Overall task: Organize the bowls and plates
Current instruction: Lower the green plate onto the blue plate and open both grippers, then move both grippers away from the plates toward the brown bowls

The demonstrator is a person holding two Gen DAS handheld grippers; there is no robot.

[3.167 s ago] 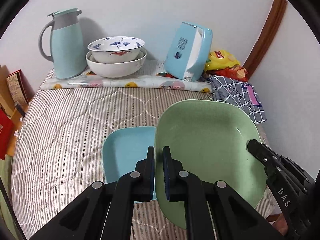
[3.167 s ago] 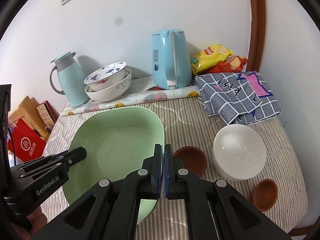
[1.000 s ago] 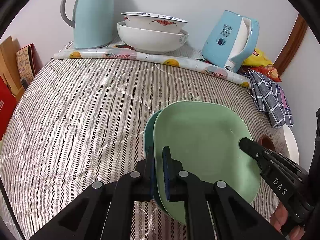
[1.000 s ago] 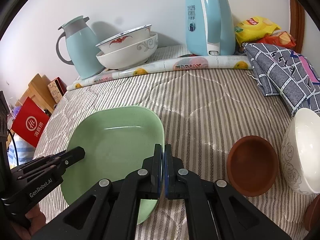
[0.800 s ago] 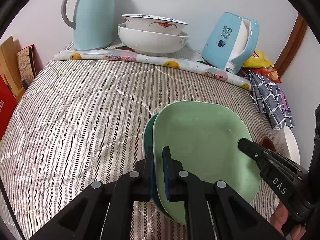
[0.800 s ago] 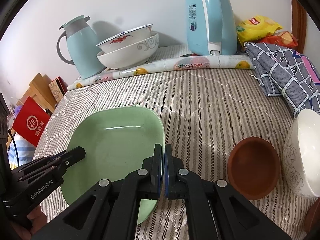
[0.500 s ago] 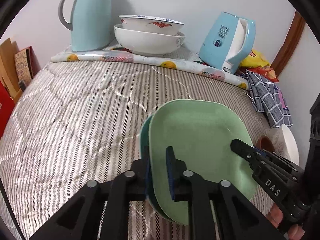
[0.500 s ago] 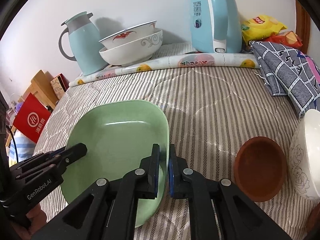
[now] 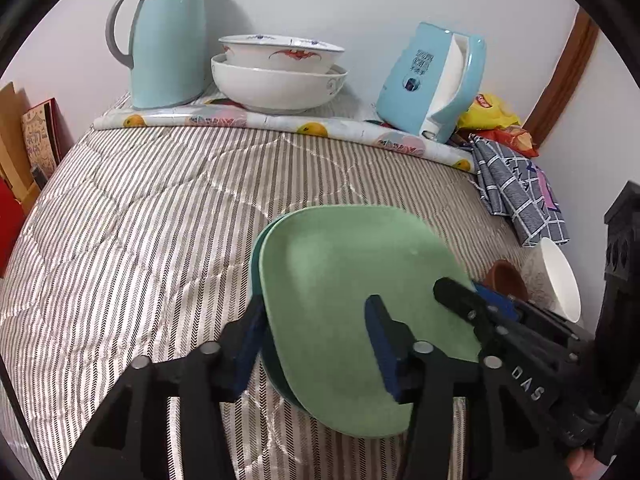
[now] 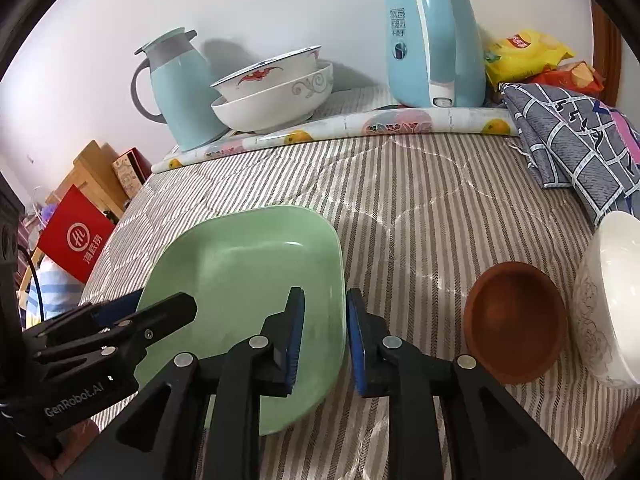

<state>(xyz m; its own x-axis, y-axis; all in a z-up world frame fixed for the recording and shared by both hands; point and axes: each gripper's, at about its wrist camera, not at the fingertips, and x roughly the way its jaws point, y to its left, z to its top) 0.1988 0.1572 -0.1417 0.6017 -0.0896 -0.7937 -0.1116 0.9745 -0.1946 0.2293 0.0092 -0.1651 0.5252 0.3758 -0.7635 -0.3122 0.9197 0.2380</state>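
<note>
A green square plate [image 9: 352, 288] lies on the striped quilt, stacked on a teal plate [image 9: 256, 256] whose rim peeks out at its left. My left gripper [image 9: 316, 340] straddles the stack's left rim; its jaws are opening and the pads stand off the plates. In the right wrist view the green plate [image 10: 240, 280] has its right rim between the fingers of my right gripper [image 10: 325, 340], whose jaws are opening too, with gaps on both sides. A brown bowl [image 10: 516, 324] and a white bowl [image 10: 612, 300] sit to the right. Two stacked white bowls [image 9: 280, 76] stand at the back.
A pale blue jug [image 9: 168, 36] and a blue kettle [image 9: 432, 80] stand at the back on a rolled fruit-print mat [image 9: 280, 122]. A checked cloth [image 9: 516, 196] and snack bags [image 10: 528, 52] lie at the back right. A red box [image 10: 76, 236] stands beyond the bed's left edge.
The green plate came down onto the teal plate. Both grippers, shut on its rim before, have spread their jaws and let go of it.
</note>
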